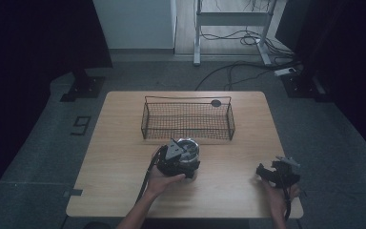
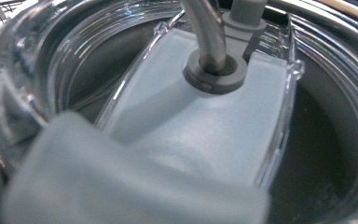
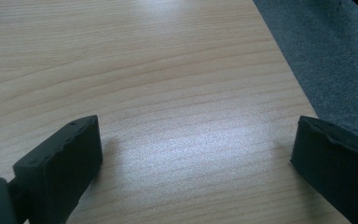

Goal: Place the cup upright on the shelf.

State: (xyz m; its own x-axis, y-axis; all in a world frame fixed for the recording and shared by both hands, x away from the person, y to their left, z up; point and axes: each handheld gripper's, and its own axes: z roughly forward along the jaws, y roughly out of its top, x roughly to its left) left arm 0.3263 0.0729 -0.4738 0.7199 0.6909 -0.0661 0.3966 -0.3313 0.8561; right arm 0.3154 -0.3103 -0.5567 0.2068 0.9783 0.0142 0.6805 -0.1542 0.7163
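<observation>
A steel tumbler (image 1: 192, 149) with a clear lid stands on the wooden table (image 1: 119, 143), just in front of the wire basket (image 1: 187, 102). My left gripper (image 1: 185, 161) is pressed close against the tumbler's near side, with a hand around the gripper. In the left gripper view the lid (image 2: 205, 126) and its metal straw (image 2: 207, 32) are very close. A blurred pale blue-grey part (image 2: 121, 186) crosses the foreground and hides the jaws. My right gripper (image 1: 263, 171) (image 3: 193, 149) rests low over bare wood at the front right, jaws wide apart with nothing between them.
The basket sits mid-table toward the back, with a small dark round tag (image 1: 216, 102) on its far rim. The table's right edge and the grey floor (image 3: 331, 56) lie close to the right gripper. Dark stands and cables are on the floor beyond the table.
</observation>
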